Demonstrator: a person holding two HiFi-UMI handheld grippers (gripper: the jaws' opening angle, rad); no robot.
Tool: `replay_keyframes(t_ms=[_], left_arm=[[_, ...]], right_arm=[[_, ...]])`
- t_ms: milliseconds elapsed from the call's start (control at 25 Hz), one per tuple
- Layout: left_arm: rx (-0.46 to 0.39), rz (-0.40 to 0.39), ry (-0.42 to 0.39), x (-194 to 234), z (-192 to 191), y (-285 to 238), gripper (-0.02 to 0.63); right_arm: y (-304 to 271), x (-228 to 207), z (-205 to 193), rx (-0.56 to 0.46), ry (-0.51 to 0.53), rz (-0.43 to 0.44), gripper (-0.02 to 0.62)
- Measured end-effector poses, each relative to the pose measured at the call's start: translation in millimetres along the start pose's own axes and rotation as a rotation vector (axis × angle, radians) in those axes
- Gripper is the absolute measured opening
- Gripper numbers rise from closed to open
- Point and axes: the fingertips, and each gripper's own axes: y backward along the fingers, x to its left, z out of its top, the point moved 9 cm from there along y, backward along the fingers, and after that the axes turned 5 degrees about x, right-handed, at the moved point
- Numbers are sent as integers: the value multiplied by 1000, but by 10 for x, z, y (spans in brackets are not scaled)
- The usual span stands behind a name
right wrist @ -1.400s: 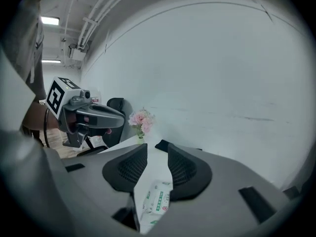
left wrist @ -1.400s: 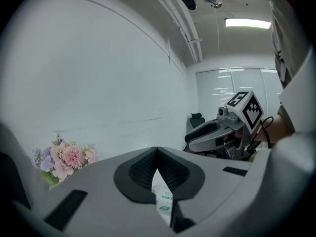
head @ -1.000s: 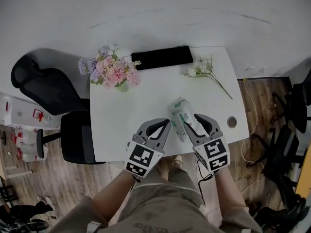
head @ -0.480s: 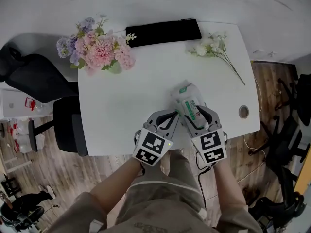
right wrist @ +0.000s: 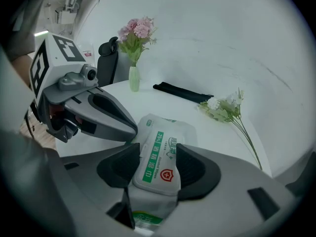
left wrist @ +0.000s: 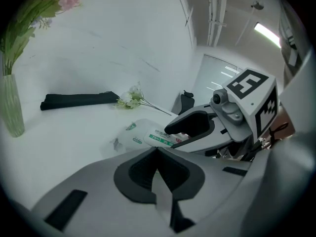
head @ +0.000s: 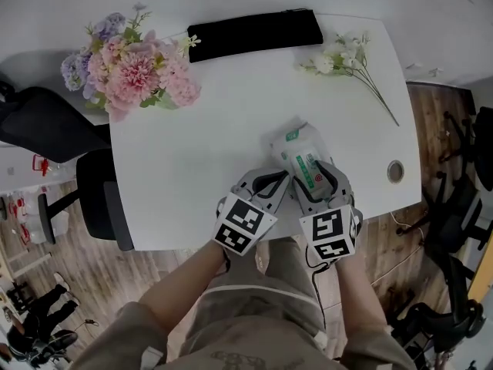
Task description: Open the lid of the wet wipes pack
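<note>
The white wet wipes pack (head: 299,154) with a green label lies flat on the white table (head: 192,153) near the front edge. My right gripper (head: 314,179) straddles its near end from above. Its jaws are opening, and the pack's lid (right wrist: 159,158) lies between them. The pack (right wrist: 168,132) reaches out past the fingertips of the right gripper (right wrist: 158,149). My left gripper (head: 279,179) sits just left of the pack, shut with nothing in it. In the left gripper view its tips (left wrist: 157,149) meet, with the pack (left wrist: 143,135) beyond them.
A pink and purple bouquet in a vase (head: 131,68) stands at the table's far left. A black flat case (head: 254,33) lies along the far edge, a white flower sprig (head: 350,60) at the far right. A round cable hole (head: 395,171) is right of the pack. A black chair (head: 46,126) stands beside the table.
Both grippers have come down to the table. The right jaws have widened and now sit around the pack's near end, and the left gripper has closed in beside the pack.
</note>
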Motion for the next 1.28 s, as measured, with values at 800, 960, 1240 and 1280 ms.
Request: replay_keyframes(t_ms=[800,960,1240,1280], left_arm=[[39,26,-13,6,-62,-151,15],[47,24,4,6,-61,-164,15],[61,34,0,18,-73,-156,15],[62,35,1,17,-74,-157,15]], right_arm=[[96,89,46,-82,-124,15,90],[131,78,60,-92,-137,25,75],[418,-280,158,-172,-178,-40,38],[435,-377,131,-170,-186,-53,37]])
